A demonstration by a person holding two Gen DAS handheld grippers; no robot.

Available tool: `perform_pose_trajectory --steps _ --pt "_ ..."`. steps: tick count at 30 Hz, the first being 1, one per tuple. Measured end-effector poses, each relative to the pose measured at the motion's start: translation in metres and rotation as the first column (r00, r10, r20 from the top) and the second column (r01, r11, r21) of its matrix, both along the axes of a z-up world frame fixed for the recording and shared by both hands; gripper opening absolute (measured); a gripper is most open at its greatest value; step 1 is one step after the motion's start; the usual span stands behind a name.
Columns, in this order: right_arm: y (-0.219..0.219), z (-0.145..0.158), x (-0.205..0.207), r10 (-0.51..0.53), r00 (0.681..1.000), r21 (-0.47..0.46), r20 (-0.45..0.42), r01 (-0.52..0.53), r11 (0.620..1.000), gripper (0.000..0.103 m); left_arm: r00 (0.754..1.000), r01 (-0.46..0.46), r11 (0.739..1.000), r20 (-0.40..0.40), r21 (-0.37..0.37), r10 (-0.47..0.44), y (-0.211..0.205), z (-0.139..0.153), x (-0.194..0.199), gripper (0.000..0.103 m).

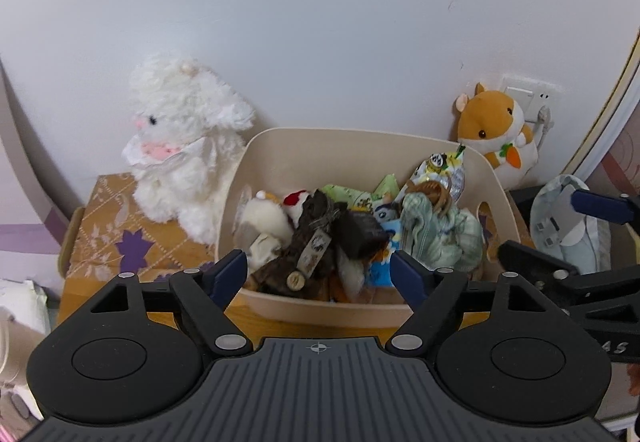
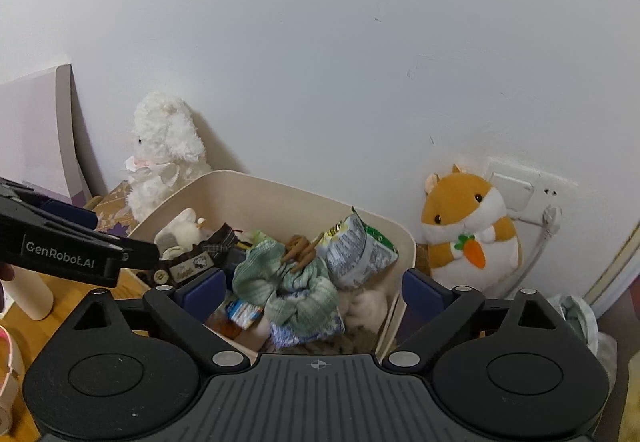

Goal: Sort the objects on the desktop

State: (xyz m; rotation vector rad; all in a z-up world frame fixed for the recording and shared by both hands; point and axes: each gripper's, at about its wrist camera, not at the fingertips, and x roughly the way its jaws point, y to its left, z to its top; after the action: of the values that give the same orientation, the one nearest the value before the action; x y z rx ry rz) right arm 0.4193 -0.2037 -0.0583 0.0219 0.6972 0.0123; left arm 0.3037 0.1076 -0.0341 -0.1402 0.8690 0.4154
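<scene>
Both the left gripper (image 1: 318,272) and the right gripper (image 2: 314,292) are held wide open — nothing gripped — above the full bin (image 1: 352,146).

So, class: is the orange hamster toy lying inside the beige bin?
No. The hamster sits upright against the wall, outside the bin, to its right.

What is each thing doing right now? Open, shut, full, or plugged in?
Left tongs: open, holding nothing.
Right tongs: open, holding nothing.
Bin: full of stuff.
Snack bag: crumpled, in the bin.
Bunny: sitting upright.
Hamster: upright against wall.
Plug: plugged in.
</scene>
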Motion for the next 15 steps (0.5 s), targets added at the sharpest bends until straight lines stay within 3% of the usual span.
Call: perform_pose_trajectory --steps 9,15 --pt "0.007 0.012 -0.027 -0.013 0.999 0.044 -0.034 0.014 0.999 0.099 1.0 -0.021 1.0 -0.023 0.019 0.021 -0.003 0.011 -0.033 0.08" --pt "0.008 0.02 -0.044 -0.016 0.999 0.065 -0.04 0.018 0.998 0.1 1.0 -0.002 0.999 0.012 0.038 0.001 -0.015 0.025 -0.058 0.08"
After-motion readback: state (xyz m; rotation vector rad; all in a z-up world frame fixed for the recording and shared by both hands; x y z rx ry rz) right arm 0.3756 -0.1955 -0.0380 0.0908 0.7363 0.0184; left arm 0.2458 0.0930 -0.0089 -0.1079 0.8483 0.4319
